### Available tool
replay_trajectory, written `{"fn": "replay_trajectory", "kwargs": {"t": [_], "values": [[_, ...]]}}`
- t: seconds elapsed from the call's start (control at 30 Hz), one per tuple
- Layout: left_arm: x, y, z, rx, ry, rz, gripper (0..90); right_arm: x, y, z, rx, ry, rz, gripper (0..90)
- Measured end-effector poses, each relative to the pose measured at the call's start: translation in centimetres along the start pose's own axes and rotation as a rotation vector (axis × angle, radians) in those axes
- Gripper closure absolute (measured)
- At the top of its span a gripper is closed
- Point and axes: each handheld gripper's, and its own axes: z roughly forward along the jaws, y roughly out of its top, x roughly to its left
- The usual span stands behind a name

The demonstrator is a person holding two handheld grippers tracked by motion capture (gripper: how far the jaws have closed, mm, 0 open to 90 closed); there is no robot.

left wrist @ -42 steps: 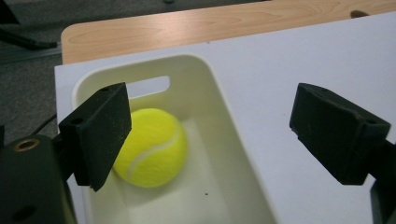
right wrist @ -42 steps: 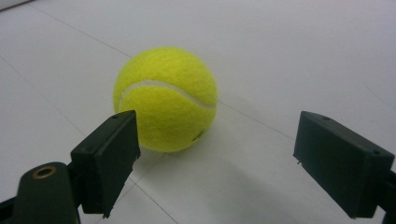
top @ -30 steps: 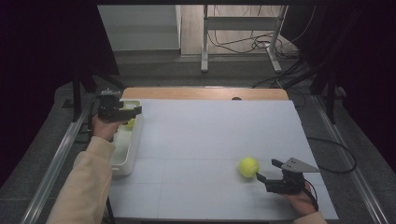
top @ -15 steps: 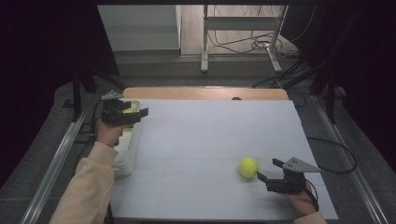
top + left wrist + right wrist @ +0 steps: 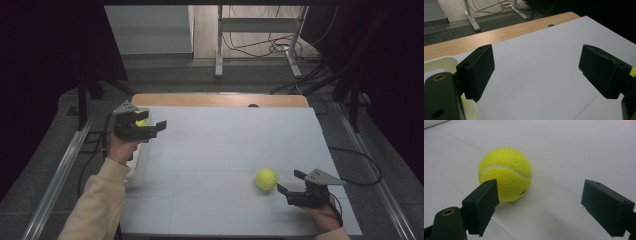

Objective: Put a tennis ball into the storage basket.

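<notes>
A yellow tennis ball [image 5: 266,178] lies on the white mat [image 5: 225,145] at the front right. My right gripper [image 5: 291,183] rests just right of it, open, the ball [image 5: 505,173] sitting ahead of its left jaw and apart from both pads. My left gripper [image 5: 154,128] hovers open at the mat's left edge, above the white bin [image 5: 136,167]; in its own view the gripper [image 5: 536,72] has nothing between the jaws. A second yellow ball [image 5: 141,121] peeks out behind the left gripper, over the bin.
The bin's corner [image 5: 439,63] lies at the left of the left gripper view, beside the wooden table edge [image 5: 499,35]. Metal rails [image 5: 57,170] run along both sides of the table. Cables and a stand's legs [image 5: 255,50] lie on the floor beyond.
My left gripper has moved right and slightly up, from over the bin to the mat's edge, staying open. The right gripper and the tennis ball have kept still.
</notes>
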Motion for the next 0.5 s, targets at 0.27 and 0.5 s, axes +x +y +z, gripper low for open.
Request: {"fn": "replay_trajectory", "kwargs": {"t": [0.27,0.5], "values": [[-1.5,0.3,0.9,0.012,-0.032,0.018,13.8,0.0,0.0,0.0,0.0,0.008,-0.007,14.7],[-2.8,0.5,1.9,0.008,-0.085,0.02,14.1,0.1,-0.2,-0.1,0.003,0.006,-0.007,14.7]]}}
